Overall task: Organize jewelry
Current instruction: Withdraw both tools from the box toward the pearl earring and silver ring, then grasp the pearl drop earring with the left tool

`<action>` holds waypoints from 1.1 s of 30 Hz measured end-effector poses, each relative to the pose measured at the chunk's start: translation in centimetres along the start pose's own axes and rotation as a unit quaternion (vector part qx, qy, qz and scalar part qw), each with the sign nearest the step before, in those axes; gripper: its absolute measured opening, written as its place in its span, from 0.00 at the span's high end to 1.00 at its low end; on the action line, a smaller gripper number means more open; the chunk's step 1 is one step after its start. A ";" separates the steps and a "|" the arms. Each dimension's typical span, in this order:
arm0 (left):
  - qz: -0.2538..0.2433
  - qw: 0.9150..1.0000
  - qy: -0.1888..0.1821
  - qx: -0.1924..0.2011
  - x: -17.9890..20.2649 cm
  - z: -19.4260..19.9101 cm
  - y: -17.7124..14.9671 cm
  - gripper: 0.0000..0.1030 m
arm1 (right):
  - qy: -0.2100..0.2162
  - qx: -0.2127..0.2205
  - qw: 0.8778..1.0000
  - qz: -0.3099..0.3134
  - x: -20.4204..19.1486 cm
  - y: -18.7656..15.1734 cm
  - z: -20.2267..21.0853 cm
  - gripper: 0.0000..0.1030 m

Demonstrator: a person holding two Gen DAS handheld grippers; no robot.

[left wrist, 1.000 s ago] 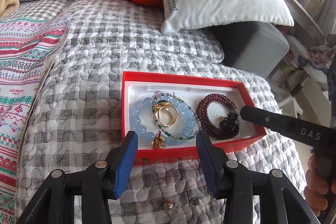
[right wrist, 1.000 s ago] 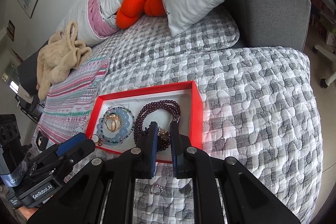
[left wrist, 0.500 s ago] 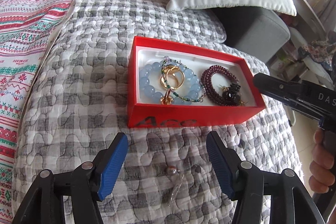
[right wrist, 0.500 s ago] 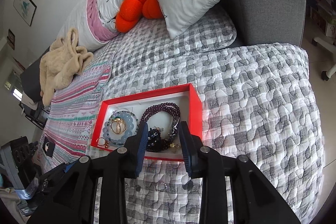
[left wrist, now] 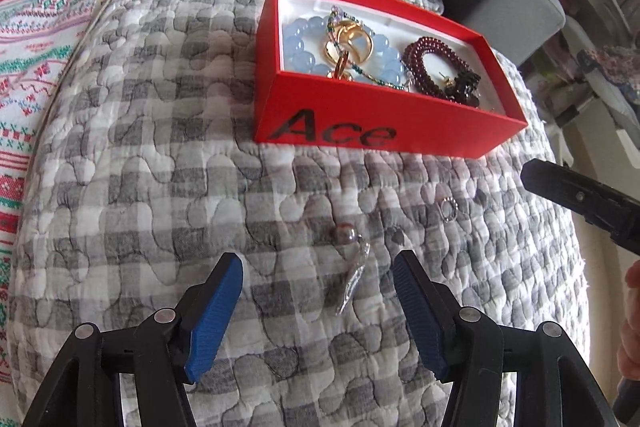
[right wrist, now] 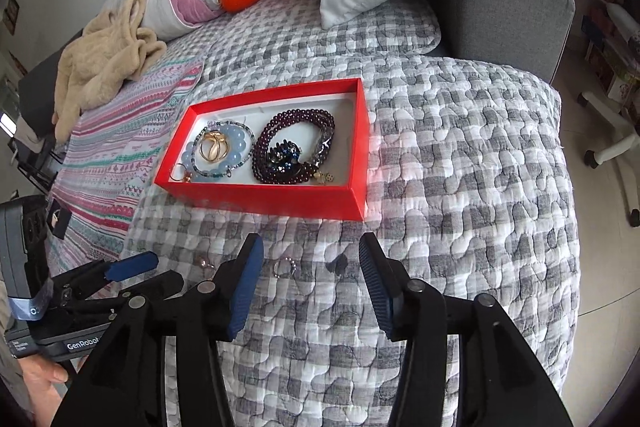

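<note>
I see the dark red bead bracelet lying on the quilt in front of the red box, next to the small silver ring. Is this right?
Not quite. The dark red bead bracelet lies inside the red box, beside the pale blue one. Only the small silver ring lies on the quilt in front of the box. The right wrist view shows this clearly.

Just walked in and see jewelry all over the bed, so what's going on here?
A person is sorting jewelry into a red box on the quilt. Bracelets and rings already lie in it. The left gripper is open above a pearl earring. The right gripper is opening with nothing between its fingers, above a small ring on the quilt.
</note>
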State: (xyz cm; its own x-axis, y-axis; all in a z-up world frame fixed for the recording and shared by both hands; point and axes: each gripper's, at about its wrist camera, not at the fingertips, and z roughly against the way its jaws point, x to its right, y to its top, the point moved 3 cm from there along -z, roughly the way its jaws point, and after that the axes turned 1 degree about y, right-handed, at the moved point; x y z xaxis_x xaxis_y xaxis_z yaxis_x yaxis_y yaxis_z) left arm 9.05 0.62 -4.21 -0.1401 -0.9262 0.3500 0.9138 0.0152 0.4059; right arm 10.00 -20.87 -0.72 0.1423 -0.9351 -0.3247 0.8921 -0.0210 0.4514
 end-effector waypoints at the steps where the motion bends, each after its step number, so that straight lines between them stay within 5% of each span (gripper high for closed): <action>1: 0.005 1.000 -0.004 -0.002 -0.1 0.0 -0.2 0.37 | -0.004 -0.005 1.000 -0.002 0.2 -0.2 -0.1 0.49; 5: 0.008 1.000 0.003 0.001 -0.1 0.1 -0.4 0.38 | -0.027 -0.016 1.000 -0.002 0.9 -1.0 -0.4 0.49; 7: 0.006 1.000 0.009 -0.003 0.1 -0.2 -0.5 0.54 | -0.035 -0.018 0.999 -0.002 1.2 -1.3 -0.4 0.49; 9: 0.005 1.000 0.030 -0.008 0.3 -0.6 -0.6 0.58 | -0.037 -0.018 0.999 -0.005 1.5 -1.5 -0.4 0.49; 20: -0.051 0.991 0.116 0.035 3.0 -1.5 -1.5 0.52 | -0.047 -0.027 0.999 -0.004 1.8 -2.8 -0.5 0.49; 33: -0.095 0.984 0.105 0.109 4.2 -1.5 -2.9 0.49 | -0.064 -0.031 0.997 0.008 1.7 -5.0 -1.6 0.49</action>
State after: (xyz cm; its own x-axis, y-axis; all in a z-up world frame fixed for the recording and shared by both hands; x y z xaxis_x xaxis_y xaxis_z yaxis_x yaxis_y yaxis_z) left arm 6.36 -3.90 -5.14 -0.1985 -0.9770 0.0779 0.7721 -0.1069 0.6264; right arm 6.45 -21.78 -4.88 0.1045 -0.9725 -0.2081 0.9158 0.0125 0.4014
